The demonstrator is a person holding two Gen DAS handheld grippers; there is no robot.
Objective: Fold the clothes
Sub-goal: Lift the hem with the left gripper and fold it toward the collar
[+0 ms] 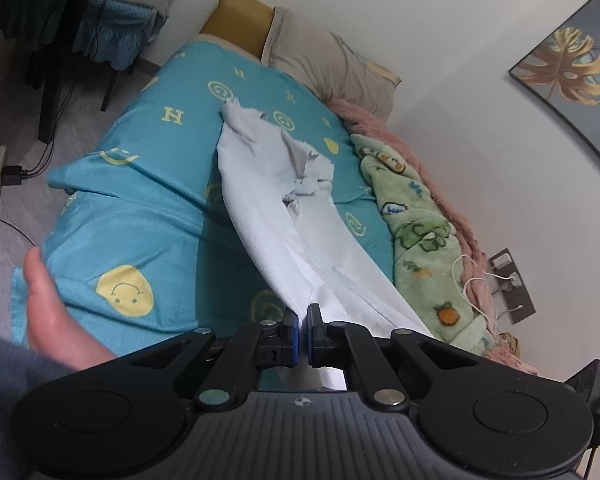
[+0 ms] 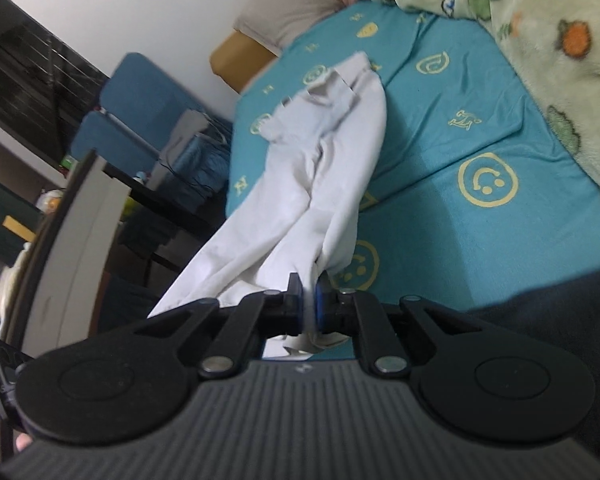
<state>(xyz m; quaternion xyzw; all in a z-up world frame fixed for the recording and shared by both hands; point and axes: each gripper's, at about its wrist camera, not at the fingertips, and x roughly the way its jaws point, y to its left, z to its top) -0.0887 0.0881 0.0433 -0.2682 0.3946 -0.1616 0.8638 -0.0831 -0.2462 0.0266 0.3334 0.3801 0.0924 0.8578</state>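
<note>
- We hold the white trousers (image 1: 284, 216) by their near end in both grippers; the garment runs away from us, its long axis pointing toward the pillow (image 1: 324, 60) at the head of the bed (image 1: 140, 208).
- The left gripper (image 1: 304, 316) is clamped on one part of the near end, with cloth pinched between the blue pads (image 1: 297, 332).
- The right gripper (image 2: 309, 292) is likewise closed on a bunched part of the near end.
- The far end, which appears to be the waistband (image 1: 260, 120), rests on the teal sheet; the near portion is lifted off the bed and drawn fairly taut.
- Neither arm is clearly nearer the far end. We judge that the next move must carry both grippers forward along this axis.
- Material: thin, smooth woven cloth, limp and creased. The two legs lie side by side with a seam between them.
- The sheet is smooth fabric printed with yellow smiley faces; a green fleece blanket (image 1: 420, 216) lies bunched along the wall side, near the trousers but apart from them.
</note>
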